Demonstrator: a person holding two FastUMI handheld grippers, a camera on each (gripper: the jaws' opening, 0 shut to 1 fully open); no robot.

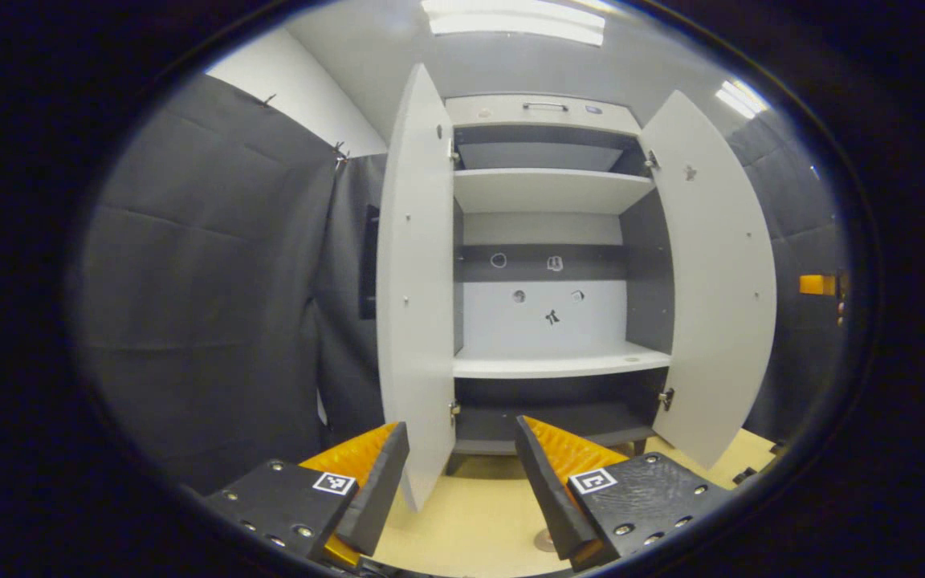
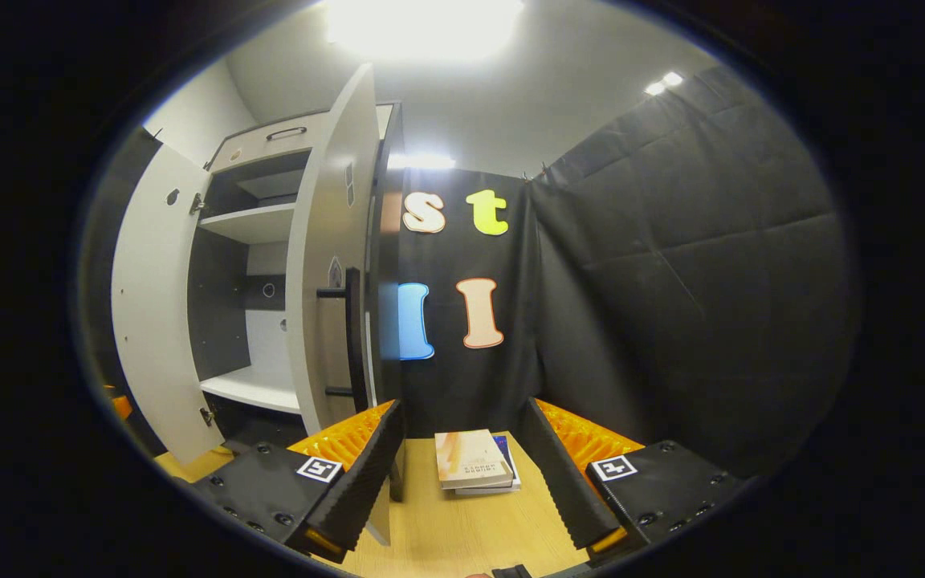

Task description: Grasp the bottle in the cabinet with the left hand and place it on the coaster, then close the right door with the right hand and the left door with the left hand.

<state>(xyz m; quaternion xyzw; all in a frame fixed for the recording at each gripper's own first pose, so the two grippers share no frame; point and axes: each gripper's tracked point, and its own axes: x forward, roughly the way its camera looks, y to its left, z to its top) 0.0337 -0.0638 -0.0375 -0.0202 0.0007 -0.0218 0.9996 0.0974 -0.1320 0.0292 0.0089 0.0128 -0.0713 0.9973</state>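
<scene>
We see dark quilted cloth walls (image 2: 695, 265) around the pale wooden counter (image 2: 462, 522), with bright ceiling lights (image 1: 515, 20) above it.

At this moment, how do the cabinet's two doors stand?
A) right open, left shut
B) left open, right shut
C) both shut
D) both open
D: in the left gripper view the left door and right door both swing outward, baring the shelves.

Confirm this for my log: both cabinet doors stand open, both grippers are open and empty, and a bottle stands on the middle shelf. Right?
Not quite. The middle shelf is bare in the left gripper view; no bottle stands there. The rest holds: the left door and right door stand open, and the left gripper and right gripper are open and empty.
</scene>
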